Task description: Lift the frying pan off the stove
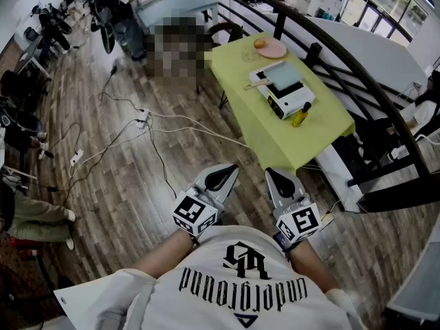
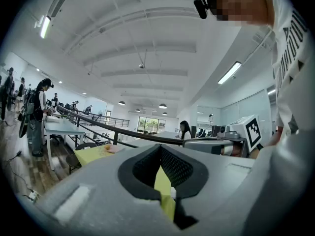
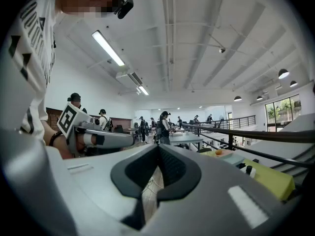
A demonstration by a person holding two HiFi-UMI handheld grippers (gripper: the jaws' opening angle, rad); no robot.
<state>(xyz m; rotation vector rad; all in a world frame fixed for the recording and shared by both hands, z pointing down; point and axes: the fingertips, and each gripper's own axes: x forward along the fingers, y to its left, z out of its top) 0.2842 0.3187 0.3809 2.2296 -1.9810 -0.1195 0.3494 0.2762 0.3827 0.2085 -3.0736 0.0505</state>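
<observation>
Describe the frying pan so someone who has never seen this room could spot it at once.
Find the lime-green table beside the dark railing; a white stove sits on it, with the frying pan on top. It is square and pale blue-green with a wooden handle, unlike the round pink plate and small yellow bottle nearby.

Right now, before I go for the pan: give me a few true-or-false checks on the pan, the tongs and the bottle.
1. The frying pan sits on the stove. True.
2. The left tongs grip the pan's handle. False: they are shut on nothing, short of the table.
3. The right tongs are shut and empty. True.
4. The bottle stands on the floor. False: it stands on the table beside the stove.
</observation>
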